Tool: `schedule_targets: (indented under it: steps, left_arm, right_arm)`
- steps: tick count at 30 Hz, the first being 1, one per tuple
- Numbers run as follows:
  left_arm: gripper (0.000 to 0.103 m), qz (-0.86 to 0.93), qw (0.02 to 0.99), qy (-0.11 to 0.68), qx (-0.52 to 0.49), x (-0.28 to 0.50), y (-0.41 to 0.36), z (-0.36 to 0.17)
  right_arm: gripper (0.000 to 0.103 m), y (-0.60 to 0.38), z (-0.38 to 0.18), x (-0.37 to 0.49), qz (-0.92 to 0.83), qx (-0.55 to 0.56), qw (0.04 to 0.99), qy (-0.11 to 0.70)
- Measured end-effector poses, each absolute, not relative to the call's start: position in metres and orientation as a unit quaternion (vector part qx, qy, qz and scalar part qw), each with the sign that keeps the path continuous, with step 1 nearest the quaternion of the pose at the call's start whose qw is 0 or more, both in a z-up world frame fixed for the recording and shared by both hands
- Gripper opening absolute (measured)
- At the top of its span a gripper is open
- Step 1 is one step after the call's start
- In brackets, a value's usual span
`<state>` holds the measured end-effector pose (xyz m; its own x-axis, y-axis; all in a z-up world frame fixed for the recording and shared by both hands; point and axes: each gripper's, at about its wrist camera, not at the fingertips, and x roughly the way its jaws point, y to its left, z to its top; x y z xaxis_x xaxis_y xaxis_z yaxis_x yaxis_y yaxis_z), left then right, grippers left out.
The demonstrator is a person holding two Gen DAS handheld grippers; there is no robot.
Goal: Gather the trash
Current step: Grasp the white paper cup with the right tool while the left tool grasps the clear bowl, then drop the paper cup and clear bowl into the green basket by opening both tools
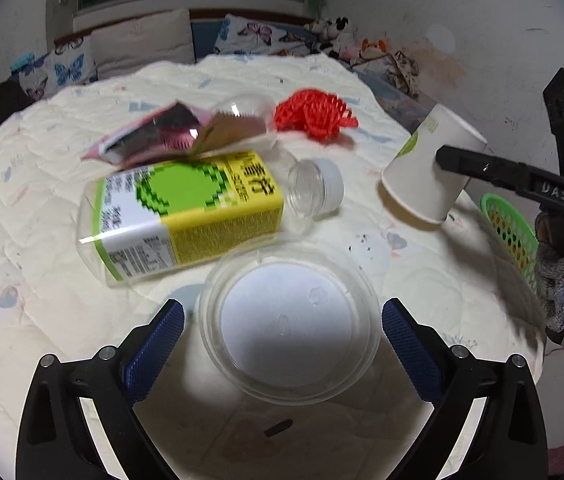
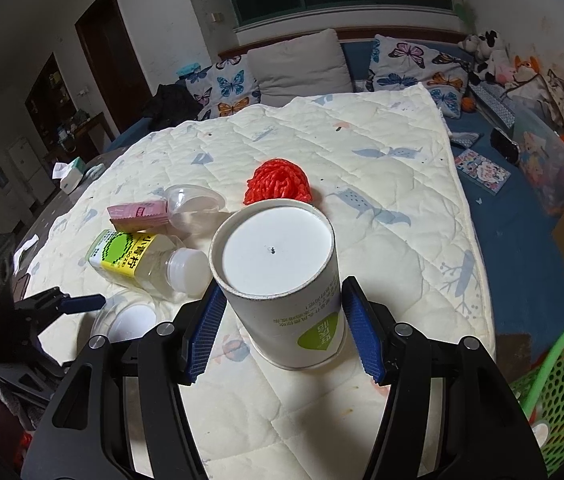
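- The right gripper (image 2: 282, 324) clamps the white paper cup with a green leaf mark (image 2: 282, 280) between its blue ribbed pads; the cup is carried bottom-up and tilted, clear of the quilt.
- The left gripper (image 1: 282, 354) stands with its jaws spread wide to either side of the round clear plastic lid (image 1: 287, 322), which lies flat on the cream quilted cover (image 1: 42, 300); the pads do not appear to press it.
- The step in hand appears to be carrying the cup to the green mesh plastic basket (image 2: 561, 384), near the quilt's right edge. The cup's thin wall would crush, so a light, steady grip suits, with release over the basket mouth.
- Other trash lies on the quilt: a clear bottle with a yellow-green label and white cap (image 1: 186, 212), a pink foil wrapper (image 1: 154, 136), a red foam fruit net (image 1: 309, 118).
- Open room: bare quilt lies between cup and basket. The lid sits near the quilt's near edge and just beside the bottle, so a low, level closing avoids knocking either.
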<state>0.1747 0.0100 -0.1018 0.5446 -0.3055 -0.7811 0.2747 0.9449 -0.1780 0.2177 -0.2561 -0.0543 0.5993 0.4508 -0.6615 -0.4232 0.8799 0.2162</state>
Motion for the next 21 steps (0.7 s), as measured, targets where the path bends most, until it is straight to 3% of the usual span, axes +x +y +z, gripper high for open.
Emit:
schedule_targets:
  steps: [13,21]
  left_arm:
    - [0.096,-0.165,0.87,0.464,0.029,0.177,-0.008,-0.113]
    - [0.09,-0.148,0.879,0.452,0.033,0.169,-0.008,-0.105]
  right_arm:
    - [0.06,-0.26,-0.057,0.218,0.243,0.02,0.893,0.379]
    - [0.06,-0.27,-0.054,0.208,0.239,0.027,0.896,0.374]
